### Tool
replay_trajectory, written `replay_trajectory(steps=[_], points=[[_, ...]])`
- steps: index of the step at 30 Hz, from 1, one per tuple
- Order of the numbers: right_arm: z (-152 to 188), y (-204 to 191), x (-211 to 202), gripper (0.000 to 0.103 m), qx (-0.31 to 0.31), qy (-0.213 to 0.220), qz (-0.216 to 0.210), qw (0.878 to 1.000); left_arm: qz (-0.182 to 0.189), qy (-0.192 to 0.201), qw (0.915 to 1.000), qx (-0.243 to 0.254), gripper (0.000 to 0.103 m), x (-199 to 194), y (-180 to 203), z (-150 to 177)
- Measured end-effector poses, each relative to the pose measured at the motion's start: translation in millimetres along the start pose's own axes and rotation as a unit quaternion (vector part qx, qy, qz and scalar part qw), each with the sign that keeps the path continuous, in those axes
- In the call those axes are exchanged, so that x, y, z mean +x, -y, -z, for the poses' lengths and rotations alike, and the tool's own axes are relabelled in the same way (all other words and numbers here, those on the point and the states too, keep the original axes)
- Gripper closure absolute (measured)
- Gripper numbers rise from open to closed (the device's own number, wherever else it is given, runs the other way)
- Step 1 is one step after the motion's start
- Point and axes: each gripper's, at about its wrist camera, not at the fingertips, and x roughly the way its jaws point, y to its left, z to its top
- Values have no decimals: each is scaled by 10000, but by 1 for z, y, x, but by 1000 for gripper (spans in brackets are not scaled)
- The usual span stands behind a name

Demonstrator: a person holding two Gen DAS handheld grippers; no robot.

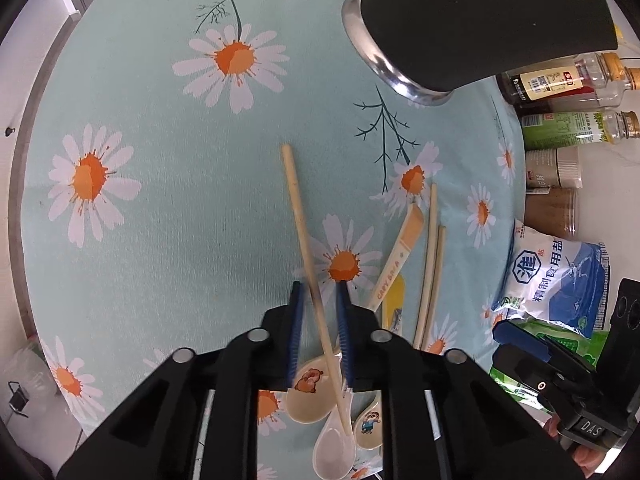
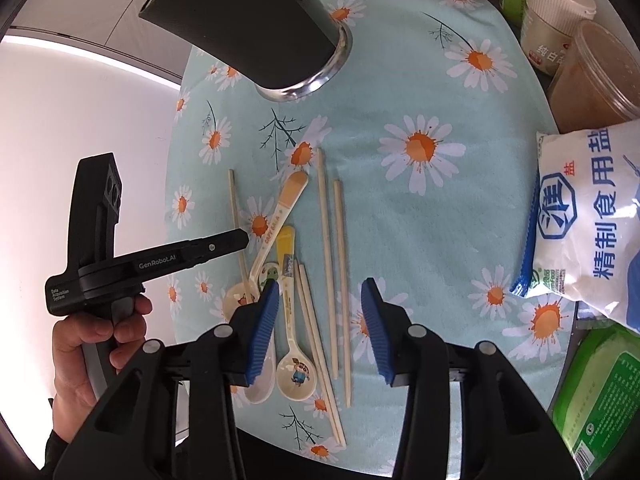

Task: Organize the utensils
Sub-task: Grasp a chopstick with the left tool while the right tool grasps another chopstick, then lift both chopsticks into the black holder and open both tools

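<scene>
Grasp step: left gripper (image 1: 320,288) clamped on chopstick (image 1: 298,216); right gripper (image 2: 320,296) apart over chopsticks (image 2: 334,264); next lift toward holder (image 1: 472,24) at 1 o'clock.

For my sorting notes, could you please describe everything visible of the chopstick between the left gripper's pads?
The chopstick is a pale, wood-like stick, darker in its middle. It runs between the left gripper's blue pads, which look closed on it. Its lower tip rests on a white spoon, crossing a bear-print spoon, on the daisy tablecloth.
</scene>
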Motion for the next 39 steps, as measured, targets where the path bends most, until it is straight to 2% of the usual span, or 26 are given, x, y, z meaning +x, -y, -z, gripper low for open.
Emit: replay_trajectory(steps=[3, 14, 17, 22, 28, 32, 36, 39], points=[[-4, -1, 8, 62, 4, -80, 75, 9999, 13, -22, 10000, -44, 97, 1, -2, 0], [-14, -5, 28, 63, -5, -296, 465, 9985, 464, 143, 9988, -105, 99, -3, -9, 2], [-18, -8, 35, 70, -16, -373, 657, 9971, 646, 188, 9977, -95, 99, -7, -10, 4], [-25, -15, 47, 76, -108, -443, 1001, 9939, 967, 244, 9950, -50, 99, -18, -15, 11], [-33, -22, 63, 88, -159, -521, 1474, 9876, 1233, 425, 9913, 193, 99, -40, -21, 22], [-37, -31, 75, 92, -217, -581, 1711, 9833, 1219, 537, 9904, 360, 99, -49, -27, 29], [-38, -40, 84, 93, -223, -623, 1805, 9813, 1273, 502, 9898, 387, 99, -51, -37, 32], [-36, -50, 89, 95, -332, -604, 2044, 9764, 1277, 486, 9898, 413, 99, -51, -43, 33]])
